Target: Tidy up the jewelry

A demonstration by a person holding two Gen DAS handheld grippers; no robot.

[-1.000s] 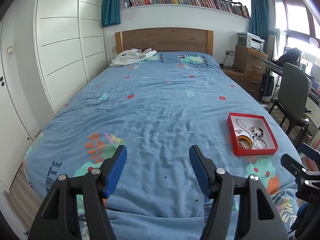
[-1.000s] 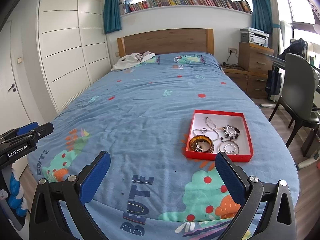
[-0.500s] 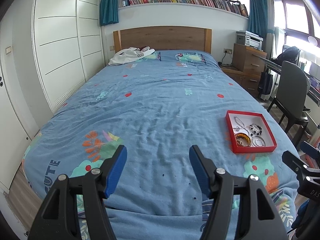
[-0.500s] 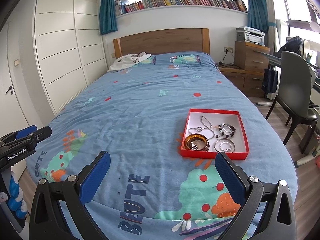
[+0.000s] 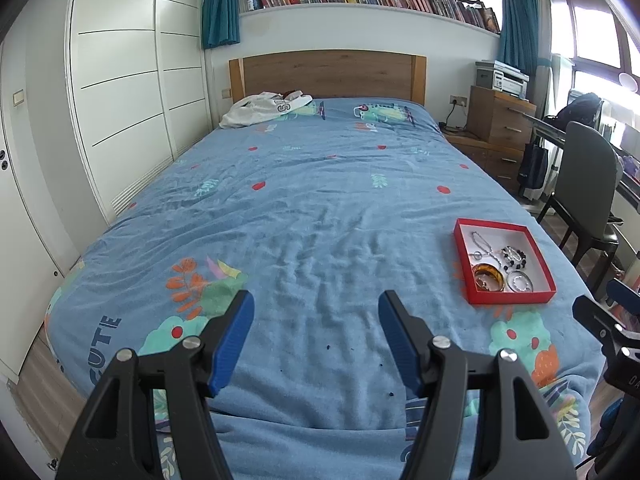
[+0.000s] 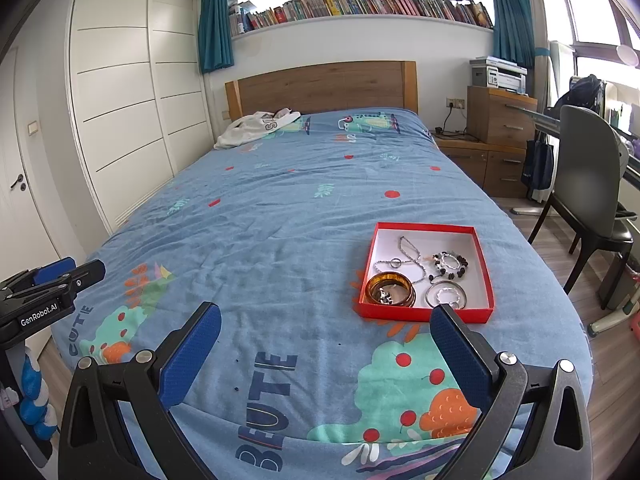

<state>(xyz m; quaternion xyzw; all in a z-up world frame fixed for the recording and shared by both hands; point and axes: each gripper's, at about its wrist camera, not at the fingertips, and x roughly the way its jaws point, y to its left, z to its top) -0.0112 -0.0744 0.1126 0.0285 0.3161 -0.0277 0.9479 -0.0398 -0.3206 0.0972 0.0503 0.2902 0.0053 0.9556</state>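
Over the last second both cameras have drawn back from the bed (image 6: 280,208): the red box (image 6: 424,314) sits smaller and a little farther off in each wrist view than it did a second ago, while nothing inside it has shifted. That reads as a retreat rather than an approach, so the sorting has either not begun or is already finished; the pictures do not settle which. The right gripper (image 6: 326,350) stands wide, its blue pads far apart and empty above the printed duvet, with the box just beyond its right-hand pad. The left gripper (image 5: 316,338) is also spread, somewhat narrower, and holds nothing; the box lies well off to its right, near the bed's right edge. Counting the contents from the right wrist view: one box, one amber bangle (image 6: 390,289) with some small silvery bits inside it that are too small to count, one silver bangle (image 6: 446,295) ringing a small sparkly piece, one dark beaded bracelet (image 6: 450,265), one silver chain (image 6: 410,258) and one small ring (image 6: 396,263) lying on the chain. All of it is inside the box; no jewelry shows loose on the duvet.
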